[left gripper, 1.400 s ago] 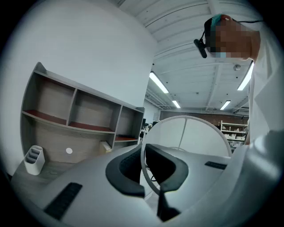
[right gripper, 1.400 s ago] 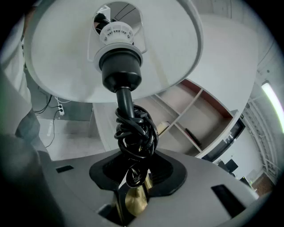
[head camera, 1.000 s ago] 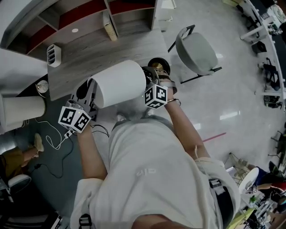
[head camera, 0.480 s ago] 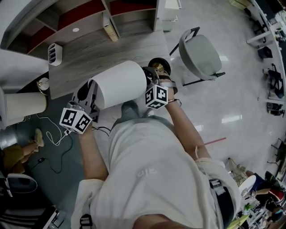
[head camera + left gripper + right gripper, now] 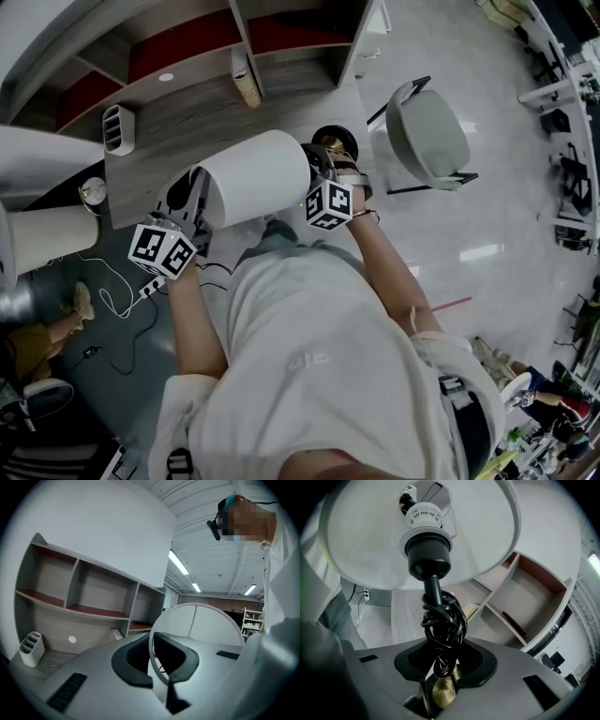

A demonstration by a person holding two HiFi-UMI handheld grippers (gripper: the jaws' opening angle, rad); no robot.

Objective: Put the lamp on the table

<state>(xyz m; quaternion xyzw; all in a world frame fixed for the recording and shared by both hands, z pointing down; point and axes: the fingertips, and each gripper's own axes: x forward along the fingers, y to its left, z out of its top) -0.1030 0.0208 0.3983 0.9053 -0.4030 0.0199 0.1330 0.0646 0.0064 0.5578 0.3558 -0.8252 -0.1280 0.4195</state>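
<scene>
I carry the lamp on its side over the near edge of the grey wood table (image 5: 187, 122). Its white shade (image 5: 253, 178) lies between my two grippers, and its dark round base (image 5: 333, 141) points to the right. The left gripper (image 5: 187, 197) is shut on the shade's thin wire rim (image 5: 201, 605), which runs between the jaws of the left gripper (image 5: 161, 667). The right gripper (image 5: 323, 171) is shut on the brass stem (image 5: 440, 693), just below the wound black cord (image 5: 443, 618) and the black socket (image 5: 429, 550). The shade (image 5: 370, 536) fills the top of that view.
On the table stand a white slotted holder (image 5: 117, 128) and a leaning book (image 5: 247, 80), with a shelf unit (image 5: 187, 47) behind. A grey chair (image 5: 427, 131) stands to the right. A second white shade (image 5: 47, 234) and floor cables (image 5: 112, 291) lie at left.
The table and shelf have slid lower and nearer in the head view as the person stepped toward them. Both grippers keep the same hold on the lamp.
</scene>
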